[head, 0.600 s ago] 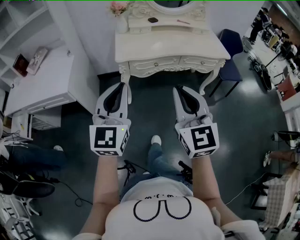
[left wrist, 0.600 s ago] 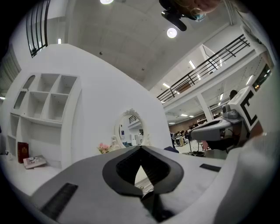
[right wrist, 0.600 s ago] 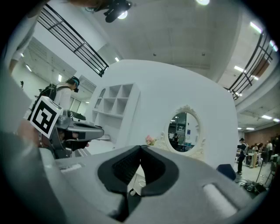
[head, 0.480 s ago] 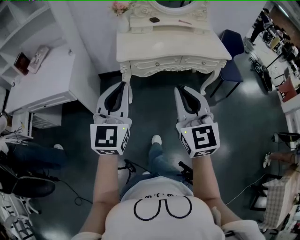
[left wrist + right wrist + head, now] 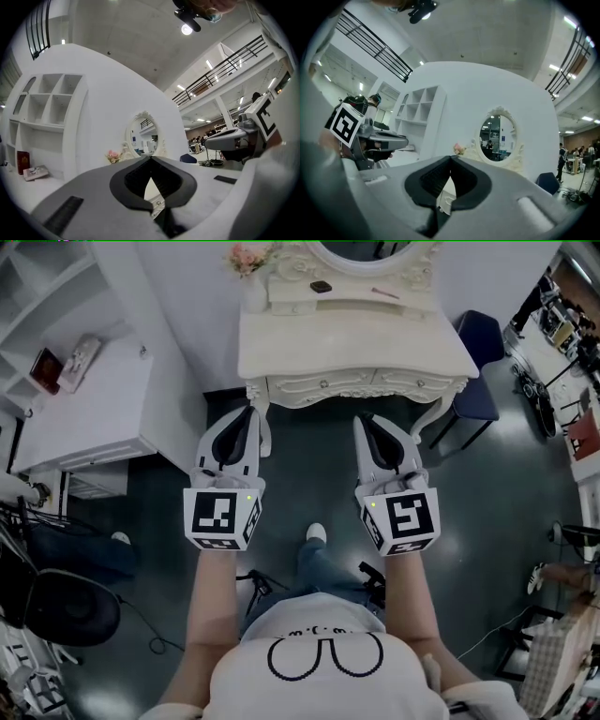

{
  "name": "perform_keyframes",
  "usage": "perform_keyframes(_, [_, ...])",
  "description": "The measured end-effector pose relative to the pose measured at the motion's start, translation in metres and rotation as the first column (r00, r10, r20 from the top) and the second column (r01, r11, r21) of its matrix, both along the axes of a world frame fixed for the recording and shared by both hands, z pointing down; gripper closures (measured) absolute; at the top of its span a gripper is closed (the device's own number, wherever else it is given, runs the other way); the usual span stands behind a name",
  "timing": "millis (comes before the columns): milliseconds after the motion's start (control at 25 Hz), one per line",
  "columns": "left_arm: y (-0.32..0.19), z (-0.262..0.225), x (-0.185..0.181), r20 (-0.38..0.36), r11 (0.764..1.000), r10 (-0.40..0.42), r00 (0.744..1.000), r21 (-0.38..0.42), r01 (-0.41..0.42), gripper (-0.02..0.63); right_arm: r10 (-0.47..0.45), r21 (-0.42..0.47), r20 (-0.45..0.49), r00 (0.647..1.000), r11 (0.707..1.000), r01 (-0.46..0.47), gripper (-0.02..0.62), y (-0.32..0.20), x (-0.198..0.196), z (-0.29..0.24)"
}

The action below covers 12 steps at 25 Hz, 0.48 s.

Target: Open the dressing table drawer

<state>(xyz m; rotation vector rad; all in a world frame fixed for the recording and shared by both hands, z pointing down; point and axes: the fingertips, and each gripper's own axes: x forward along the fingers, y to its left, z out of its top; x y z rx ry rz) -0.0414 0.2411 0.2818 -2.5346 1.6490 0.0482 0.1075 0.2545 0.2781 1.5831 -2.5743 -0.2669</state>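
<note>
Stepping forward has brought the dressing table [image 5: 356, 334] closer. Its drawer [image 5: 314, 387] is closed, just ahead of my left claw [image 5: 251, 414] and right claw [image 5: 367, 421]. Both claws are pinched together and empty, so one must spread before I can pull.

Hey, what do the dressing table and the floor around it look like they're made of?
Dressing table: probably painted wood, possibly moulded resin. It is cream-white with a smooth satin look, with carved scrollwork along its front edge and curved legs.
Floor: dark grey-green and seamless, with a mottled sheen. It is likely sealed concrete or an epoxy coat, though the look alone can't settle which.
</note>
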Motion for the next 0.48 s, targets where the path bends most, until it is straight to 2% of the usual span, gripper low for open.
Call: perform_keyframes(480, [-0.168,-0.007,0.012,-0.024,0.998,-0.068,0.997,-0.004,0.068,0.607,-0.089,-0.018,-0.006,0.996,0.996,0.089,0.598,-0.177,0.007,-0.006])
